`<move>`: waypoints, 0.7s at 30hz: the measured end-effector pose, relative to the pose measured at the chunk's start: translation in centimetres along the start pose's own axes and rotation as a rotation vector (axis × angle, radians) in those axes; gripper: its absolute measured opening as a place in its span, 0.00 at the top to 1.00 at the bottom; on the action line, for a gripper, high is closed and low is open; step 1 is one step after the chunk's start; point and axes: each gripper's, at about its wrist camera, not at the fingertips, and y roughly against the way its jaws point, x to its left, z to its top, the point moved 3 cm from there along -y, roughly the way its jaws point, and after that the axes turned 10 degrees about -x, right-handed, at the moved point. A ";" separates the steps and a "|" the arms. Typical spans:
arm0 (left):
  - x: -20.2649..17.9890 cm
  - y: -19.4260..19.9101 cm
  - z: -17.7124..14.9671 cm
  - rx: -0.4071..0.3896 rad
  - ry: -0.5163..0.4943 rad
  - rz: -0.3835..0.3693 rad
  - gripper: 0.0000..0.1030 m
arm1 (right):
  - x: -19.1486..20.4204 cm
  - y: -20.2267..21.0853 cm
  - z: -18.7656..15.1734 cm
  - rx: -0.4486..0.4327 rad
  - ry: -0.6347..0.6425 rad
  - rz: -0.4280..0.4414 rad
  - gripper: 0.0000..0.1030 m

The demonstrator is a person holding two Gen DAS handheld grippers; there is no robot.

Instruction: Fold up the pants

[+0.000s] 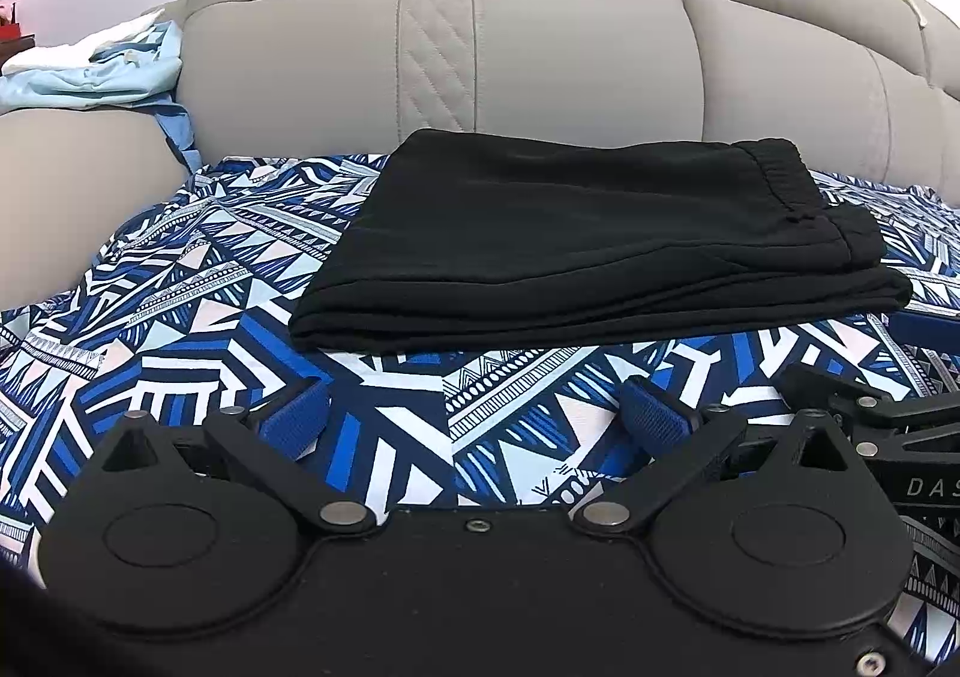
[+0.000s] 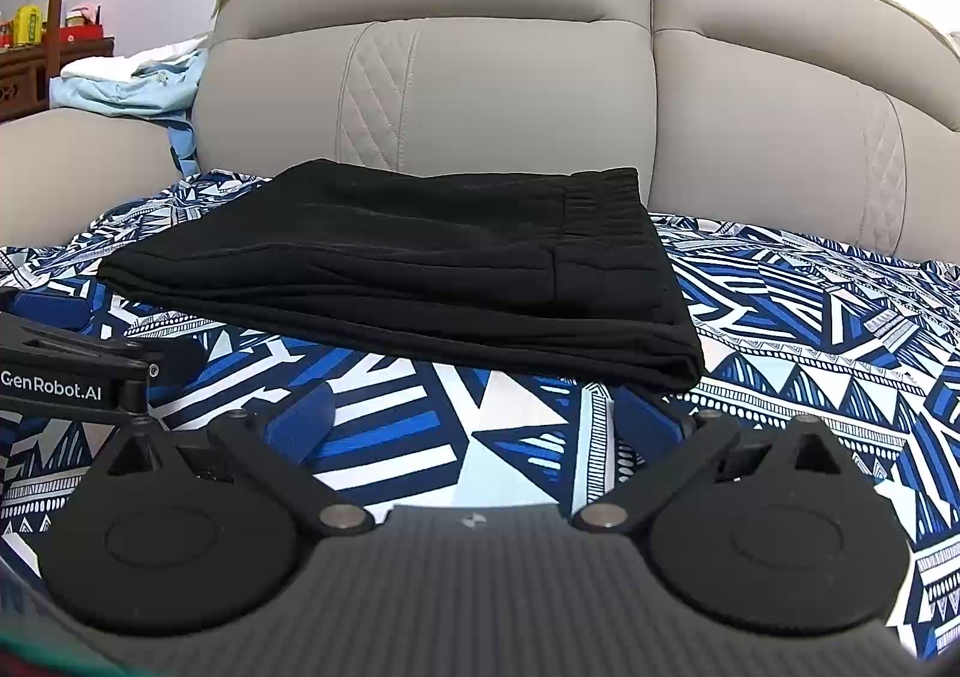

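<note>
Black pants (image 1: 588, 257) folded flat on patterned sheet (image 1: 180, 329), at twelve o'clock from both tools, left tool (image 1: 477, 416) spread empty, right tool (image 2: 474, 413) spread empty, sofa back (image 1: 540, 53) behind

A patterned sheet (image 1: 198, 317) in blue, white and pale pink triangles and stripes covers the bed (image 2: 810, 317), which carries everything here. Directly on it, ahead of both tools, lie the black pants (image 1: 588, 257), folded into a flat stacked rectangle with the elastic waistband toward the right. Beyond them rises the padded grey headboard (image 1: 540, 65). Far off to the left, a crumpled light-blue cloth (image 1: 102, 77) rests on the grey padding
</note>
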 end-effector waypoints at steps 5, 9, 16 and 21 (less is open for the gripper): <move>0.1 0.1 -0.1 -0.005 -0.003 -0.006 0.00 | 0.0 0.0 0.0 0.000 0.001 0.000 0.00; 0.0 0.1 -0.1 -0.004 -0.002 -0.005 0.00 | 0.0 -0.1 0.0 0.004 0.004 -0.018 0.00; 0.0 0.1 -0.1 -0.005 -0.003 -0.008 0.00 | 0.2 -0.1 0.0 0.005 0.006 -0.025 0.00; 0.0 0.1 -0.2 -0.007 -0.004 -0.011 0.00 | 0.1 -0.1 0.0 0.005 0.005 -0.025 0.00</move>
